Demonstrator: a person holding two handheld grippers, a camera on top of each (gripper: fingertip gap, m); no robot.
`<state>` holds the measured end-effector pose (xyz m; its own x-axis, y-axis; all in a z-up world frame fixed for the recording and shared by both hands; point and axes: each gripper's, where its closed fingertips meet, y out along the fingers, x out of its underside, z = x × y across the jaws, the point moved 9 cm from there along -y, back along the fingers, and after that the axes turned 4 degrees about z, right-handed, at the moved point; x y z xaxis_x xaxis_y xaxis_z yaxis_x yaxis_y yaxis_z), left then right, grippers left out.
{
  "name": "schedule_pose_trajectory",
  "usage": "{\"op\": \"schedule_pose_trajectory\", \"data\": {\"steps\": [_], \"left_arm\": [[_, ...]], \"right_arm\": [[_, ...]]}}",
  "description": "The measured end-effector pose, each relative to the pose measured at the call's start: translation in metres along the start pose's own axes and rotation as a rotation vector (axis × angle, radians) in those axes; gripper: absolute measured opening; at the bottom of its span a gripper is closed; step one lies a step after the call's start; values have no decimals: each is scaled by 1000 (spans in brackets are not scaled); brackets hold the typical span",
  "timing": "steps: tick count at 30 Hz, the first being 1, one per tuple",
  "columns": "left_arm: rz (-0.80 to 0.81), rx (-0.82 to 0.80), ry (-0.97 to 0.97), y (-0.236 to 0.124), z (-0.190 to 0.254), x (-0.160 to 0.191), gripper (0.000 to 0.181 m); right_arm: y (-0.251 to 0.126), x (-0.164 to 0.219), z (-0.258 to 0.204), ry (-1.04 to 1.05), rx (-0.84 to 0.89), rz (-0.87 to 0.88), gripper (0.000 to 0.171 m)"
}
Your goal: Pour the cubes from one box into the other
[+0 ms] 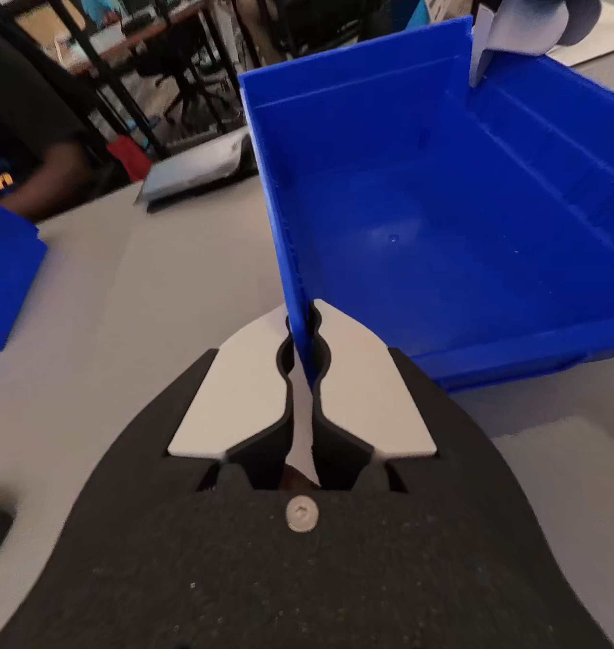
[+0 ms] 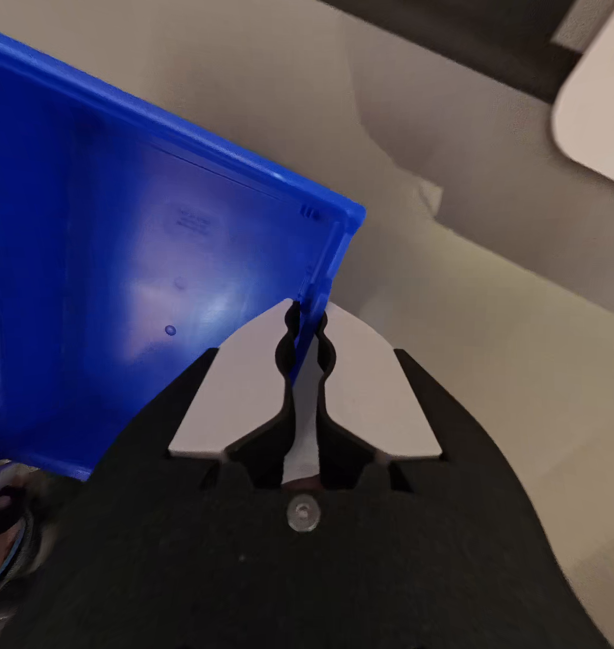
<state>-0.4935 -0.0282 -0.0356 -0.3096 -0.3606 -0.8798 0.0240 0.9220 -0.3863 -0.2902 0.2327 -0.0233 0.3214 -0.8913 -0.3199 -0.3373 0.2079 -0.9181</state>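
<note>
Nearest the left wrist camera, the left gripper clamps one side wall of the blue bin. On the opposite wall, the right gripper is likewise clenched on the rim. No cubes show inside. Farther off, a second blue box sits at the grey worktop's left edge.

A pale grey table carries everything. In the left wrist view a blue box sits on it at nine o'clock, cut by the frame edge. A flat grey slab, blurred, lies at about eleven o'clock near the far edge. At one o'clock a white sheet lies flat on the top.
</note>
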Motion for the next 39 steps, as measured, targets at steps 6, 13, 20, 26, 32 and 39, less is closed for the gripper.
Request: {"op": "schedule_pose_trajectory", "data": {"steps": [6, 13, 20, 26, 32, 39], "left_arm": [[-94, 82, -114, 27, -34, 26, 5], [-58, 115, -214, 40, -42, 43, 5], [9, 37, -199, -11, -33, 28, 32], [81, 47, -253, -61, -13, -4, 37], [-49, 288, -555, -79, 50, -9, 44], [10, 105, -381, -74, 114, 44, 36]], "right_arm": [[28, -27, -21, 4, 41, -41, 7], [17, -31, -15, -16, -47, 122, 19], [-89, 37, 20, -303, -133, 599, 30], [-178, 184, 116, -355, -46, 891, 35], [-198, 357, 228, -176, 132, 970, 35], [-179, 480, 343, 374, 124, 943, 35]]}}
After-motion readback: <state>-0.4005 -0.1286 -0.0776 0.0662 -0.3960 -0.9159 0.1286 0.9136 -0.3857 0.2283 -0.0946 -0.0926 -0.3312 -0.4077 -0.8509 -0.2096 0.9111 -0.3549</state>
